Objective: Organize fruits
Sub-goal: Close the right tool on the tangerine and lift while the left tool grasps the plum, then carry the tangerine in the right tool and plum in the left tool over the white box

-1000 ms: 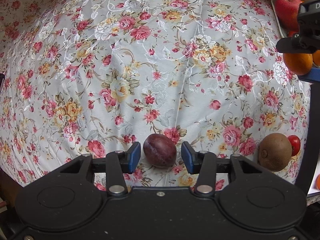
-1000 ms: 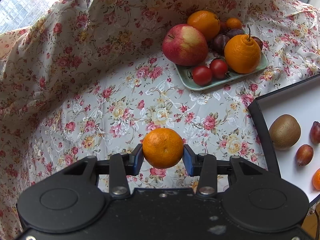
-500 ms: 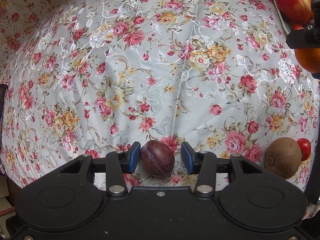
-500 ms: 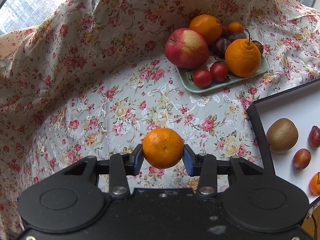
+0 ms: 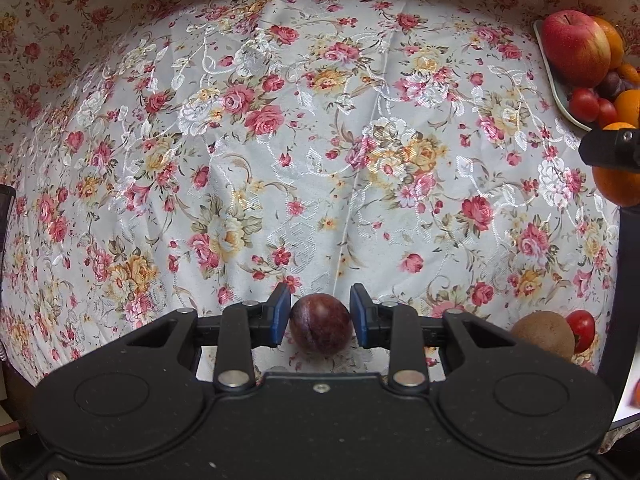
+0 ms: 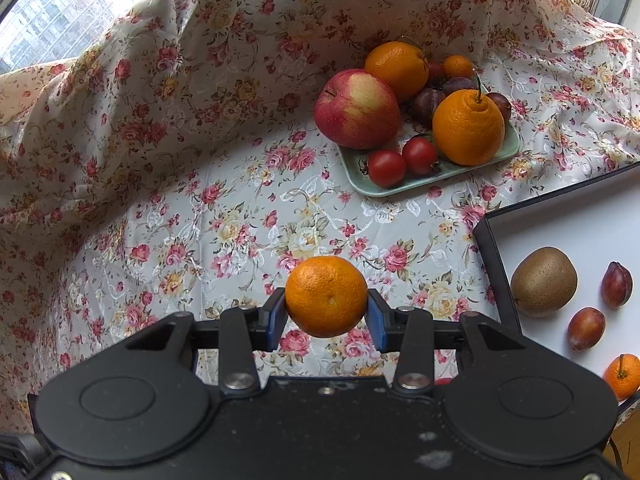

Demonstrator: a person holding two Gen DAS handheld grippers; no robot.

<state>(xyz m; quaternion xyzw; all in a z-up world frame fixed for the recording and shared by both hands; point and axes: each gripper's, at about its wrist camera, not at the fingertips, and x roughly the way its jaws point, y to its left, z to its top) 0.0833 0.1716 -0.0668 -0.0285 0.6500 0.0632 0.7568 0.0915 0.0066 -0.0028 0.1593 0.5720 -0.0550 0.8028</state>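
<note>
The left gripper has just been closing on a dark plum, and its blue pads now sit against the plum's two sides. The plum lies on the flowered cloth over the desk, straight below the downward-pointing gripper. The right gripper is clamped on a small mandarin carried clear above the cloth.

The step in hand looks like picking the plum up. A plum is smooth and soft, so the squeeze should be firm enough to stop it slipping yet not bruise it. The pads sit near its widest part, which is good. Lift straight up so the cloth is not dragged along.

A kiwi and a cherry tomato lie near the left gripper's right side, so a sideways swing at low height could knock them.

To the right of the right gripper is a black-rimmed white tray already holding a kiwi, two plums and a mandarin, and ahead of it a green plate piled with mixed fruit. The white tray seems the likelier goal. Set each fruit down beside its own kind there, low enough that it does not roll.
</note>
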